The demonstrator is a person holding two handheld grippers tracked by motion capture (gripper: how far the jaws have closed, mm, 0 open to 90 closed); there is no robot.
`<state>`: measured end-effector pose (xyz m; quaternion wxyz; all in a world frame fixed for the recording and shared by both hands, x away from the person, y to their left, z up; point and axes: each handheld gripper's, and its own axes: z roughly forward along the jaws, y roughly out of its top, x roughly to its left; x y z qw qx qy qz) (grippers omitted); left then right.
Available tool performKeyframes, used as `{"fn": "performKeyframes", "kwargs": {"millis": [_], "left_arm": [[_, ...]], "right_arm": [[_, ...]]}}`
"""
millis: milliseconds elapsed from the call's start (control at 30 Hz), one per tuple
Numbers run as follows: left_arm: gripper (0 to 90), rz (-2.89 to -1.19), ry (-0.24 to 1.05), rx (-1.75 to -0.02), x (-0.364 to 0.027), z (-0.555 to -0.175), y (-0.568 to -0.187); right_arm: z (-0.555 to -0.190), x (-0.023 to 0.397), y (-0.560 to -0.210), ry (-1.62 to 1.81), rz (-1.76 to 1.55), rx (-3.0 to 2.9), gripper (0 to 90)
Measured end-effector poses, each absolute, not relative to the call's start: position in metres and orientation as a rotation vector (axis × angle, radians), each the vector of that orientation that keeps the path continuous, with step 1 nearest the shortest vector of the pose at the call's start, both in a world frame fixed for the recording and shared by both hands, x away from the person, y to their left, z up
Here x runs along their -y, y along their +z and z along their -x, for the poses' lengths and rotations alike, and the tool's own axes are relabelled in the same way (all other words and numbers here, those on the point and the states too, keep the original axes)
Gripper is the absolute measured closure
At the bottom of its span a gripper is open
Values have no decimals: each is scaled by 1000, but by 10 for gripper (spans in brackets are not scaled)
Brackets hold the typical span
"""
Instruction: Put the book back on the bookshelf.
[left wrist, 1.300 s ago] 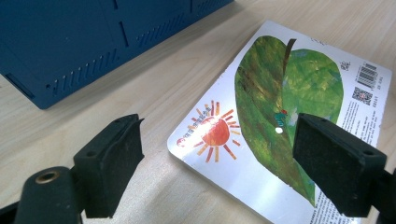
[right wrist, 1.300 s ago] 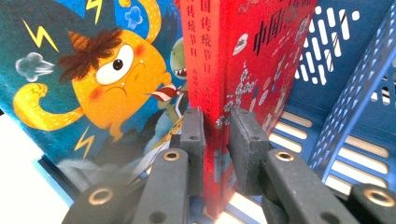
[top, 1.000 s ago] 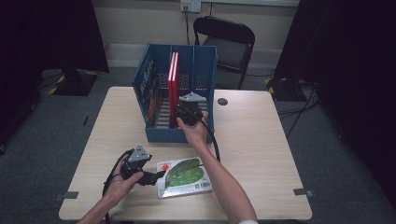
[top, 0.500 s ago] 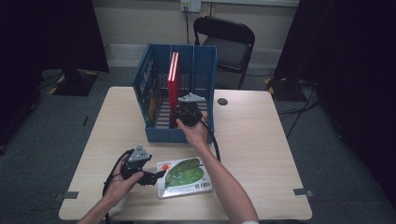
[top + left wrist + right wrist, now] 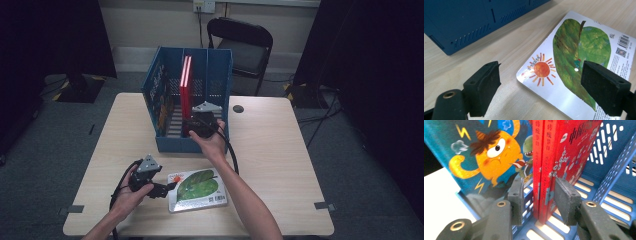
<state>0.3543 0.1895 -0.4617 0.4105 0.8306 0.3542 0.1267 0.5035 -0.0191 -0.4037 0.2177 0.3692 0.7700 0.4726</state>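
Note:
Two thin red books stand upright in the blue slotted crate, beside a blue book with an orange monster on its cover. My right gripper reaches into the crate with its jaws on either side of the red books' lower edge. Its jaws have just been opening, and the pads stand slightly off the covers. The right gripper sits at the crate's front wall. A leaf-cover book lies flat on the table. My left gripper hovers open over its sun corner.
The leaf book lies near the table's front edge, with my left gripper at its left side. A small dark disc sits on the wooden table right of the crate. A black folding chair stands behind the table.

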Motion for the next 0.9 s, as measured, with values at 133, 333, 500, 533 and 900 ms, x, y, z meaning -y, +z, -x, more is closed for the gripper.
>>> {"fn": "performKeyframes", "kwargs": {"millis": [133, 333, 500, 533, 900], "left_arm": [[162, -2094, 316, -900, -189, -354, -462], [169, -2082, 303, -897, -192, -355, -461], [187, -2082, 308, -904, -193, -355, -462], [187, -2079, 311, -905, -193, -356, -462], [210, -2080, 293, -928, -192, -358, -464]], "right_arm": [[-497, 24, -399, 1331, -996, -2149, 553], [-480, 34, -395, 1333, -956, -2181, 495], [-468, 45, -393, 1340, -933, -2195, 470], [-464, 52, -392, 1341, -937, -2204, 461], [-426, 91, -401, 1314, -923, -2220, 424]]}}
